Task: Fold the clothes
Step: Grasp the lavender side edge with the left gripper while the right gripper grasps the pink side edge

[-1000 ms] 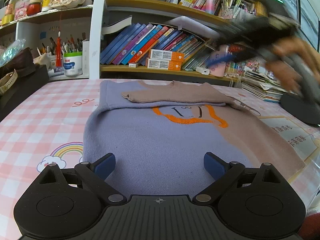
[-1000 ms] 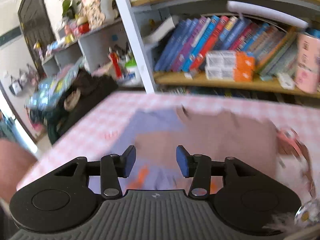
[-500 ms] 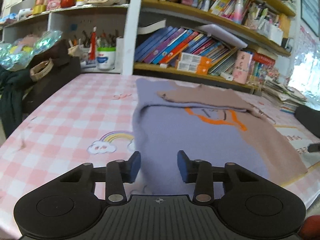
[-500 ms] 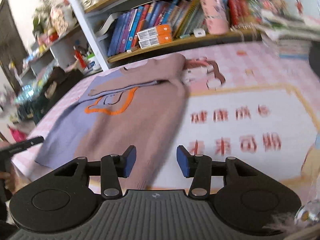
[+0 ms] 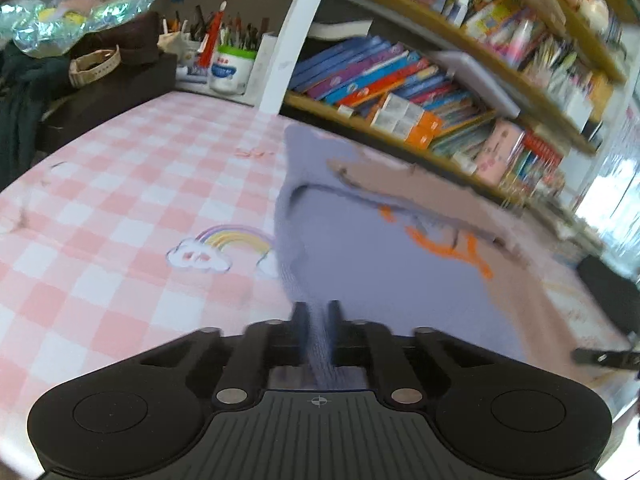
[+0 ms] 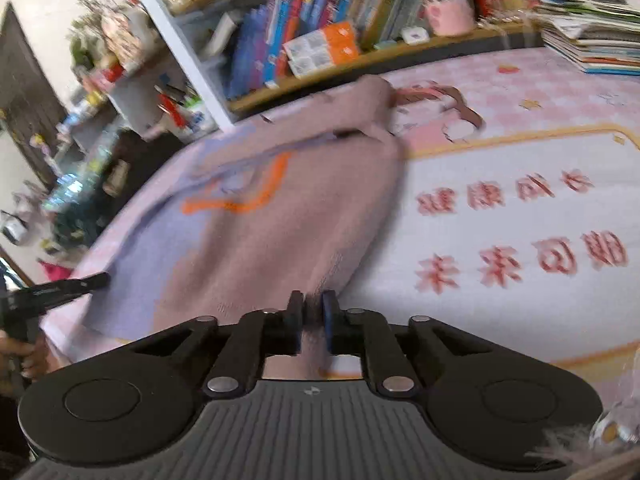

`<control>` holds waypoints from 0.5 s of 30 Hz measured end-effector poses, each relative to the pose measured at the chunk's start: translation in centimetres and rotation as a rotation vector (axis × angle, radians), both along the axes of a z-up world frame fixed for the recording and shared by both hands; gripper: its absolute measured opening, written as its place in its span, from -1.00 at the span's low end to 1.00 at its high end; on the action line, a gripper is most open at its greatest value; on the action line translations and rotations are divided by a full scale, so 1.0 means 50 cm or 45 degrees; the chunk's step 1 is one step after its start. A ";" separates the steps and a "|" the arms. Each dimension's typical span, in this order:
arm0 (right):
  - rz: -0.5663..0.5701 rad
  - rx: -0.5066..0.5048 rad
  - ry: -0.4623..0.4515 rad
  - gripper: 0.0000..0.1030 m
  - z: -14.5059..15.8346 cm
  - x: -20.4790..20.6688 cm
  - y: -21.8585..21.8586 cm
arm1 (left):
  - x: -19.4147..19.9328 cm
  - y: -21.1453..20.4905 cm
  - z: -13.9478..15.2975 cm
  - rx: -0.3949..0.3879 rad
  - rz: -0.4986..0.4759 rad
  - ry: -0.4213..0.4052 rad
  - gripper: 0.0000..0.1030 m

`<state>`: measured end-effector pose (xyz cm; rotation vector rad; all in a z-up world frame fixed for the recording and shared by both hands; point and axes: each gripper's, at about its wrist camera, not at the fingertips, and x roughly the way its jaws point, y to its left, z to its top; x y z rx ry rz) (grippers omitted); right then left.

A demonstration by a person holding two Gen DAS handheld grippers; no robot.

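Purple and brown wool makes up the sweater [image 5: 384, 264], which lies flat on the pink checked tablecloth [image 5: 120, 200] in front of the bookshelf [image 5: 400, 80]. It has an orange outline drawn on its front, and its sleeves are folded across the top. The left gripper [image 5: 318, 316] is squeezed almost closed, with a strip of the purple near edge pinched between its fingers. The right gripper [image 6: 312, 312] is squeezed nearly closed too, and it pinches the brown near corner of the sweater. A rainbow picture [image 5: 224, 244] on the cloth sits just beside the purple side. Red writing [image 6: 520, 232] is printed on the cloth beside the brown side.
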<state>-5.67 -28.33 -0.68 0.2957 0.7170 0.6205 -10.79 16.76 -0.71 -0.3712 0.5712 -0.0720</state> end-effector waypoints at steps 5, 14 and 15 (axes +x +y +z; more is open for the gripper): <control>0.024 0.061 0.003 -0.85 0.007 0.011 0.003 | -0.002 -0.015 0.033 0.043 -0.070 -0.037 -0.90; 0.004 0.115 0.161 -0.59 -0.030 0.021 -0.021 | -0.020 0.010 -0.019 -0.156 -0.078 0.112 -0.43; 0.006 0.127 0.181 -0.55 -0.035 0.023 -0.024 | -0.023 0.012 -0.020 -0.174 -0.083 0.112 -0.35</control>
